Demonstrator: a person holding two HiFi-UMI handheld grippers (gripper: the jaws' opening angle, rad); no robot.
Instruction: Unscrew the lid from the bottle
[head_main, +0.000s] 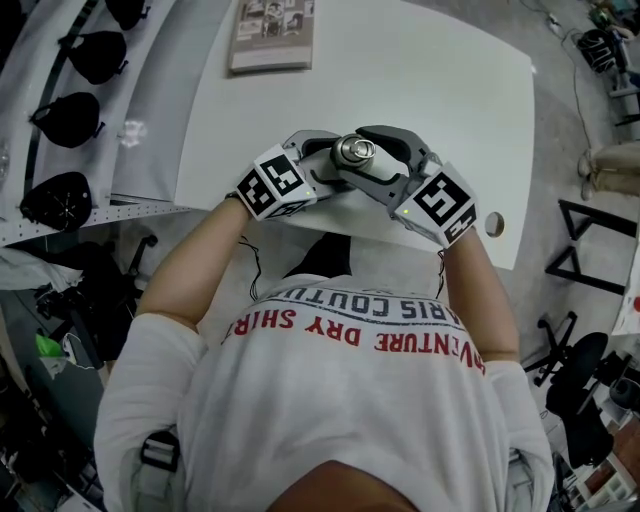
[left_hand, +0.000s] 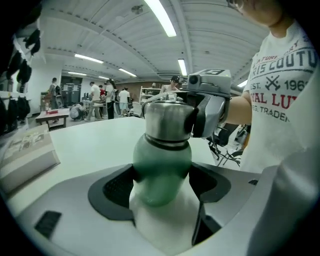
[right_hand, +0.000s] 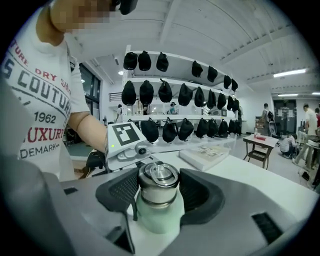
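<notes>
Smooth white tabletop (head_main: 420, 80), with a flat rectangular book (head_main: 271, 35) at its far left. Left gripper (left_hand: 161, 185) clamped on the rounded matte-green body of the upright bottle (left_hand: 162, 155) near the front edge. Right gripper (right_hand: 157, 190) closed around the cylindrical brushed-steel lid (head_main: 355, 151).

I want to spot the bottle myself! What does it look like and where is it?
Find the white table. By its near edge the left hand-held gripper and right hand-held gripper meet around the bottle. It is the only pale green thing there, with a shiny steel lid; the book lies flat at the far edge.
</notes>
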